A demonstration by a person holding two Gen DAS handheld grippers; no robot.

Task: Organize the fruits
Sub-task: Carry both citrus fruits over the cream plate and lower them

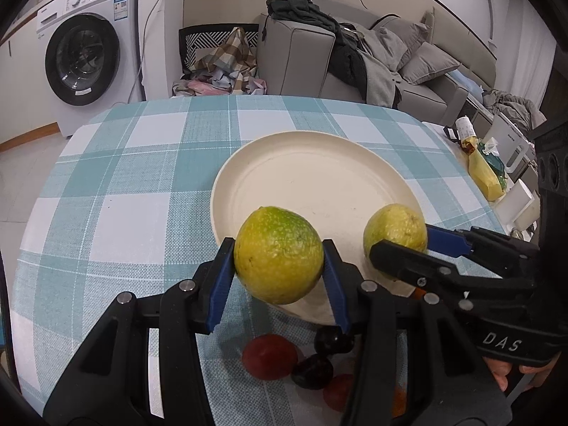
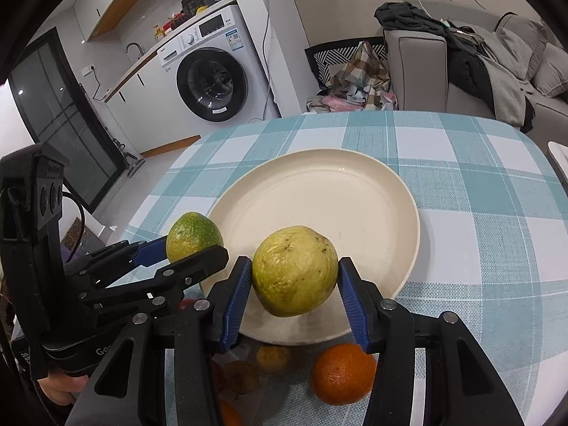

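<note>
My left gripper [image 1: 279, 261] is shut on a green-yellow speckled fruit [image 1: 278, 254], held above the near rim of a cream plate [image 1: 319, 177]. My right gripper [image 2: 294, 277] is shut on a pale yellow-green guava [image 2: 295, 271], held over the plate's [image 2: 319, 195] near edge. Each gripper shows in the other's view: the right one [image 1: 401, 245] with its guava [image 1: 396, 229], the left one [image 2: 193, 248] with its green fruit [image 2: 193, 236]. The plate holds nothing.
Loose fruit lies on the checked tablecloth [image 1: 142, 177] near me: a red fruit [image 1: 269, 356], dark plums [image 1: 312, 371], an orange [image 2: 343, 372], brownish fruits [image 2: 245, 376]. A yellow packet [image 1: 484, 174] sits at the table's right edge. A washing machine [image 1: 88, 39] and sofa [image 1: 355, 56] stand beyond.
</note>
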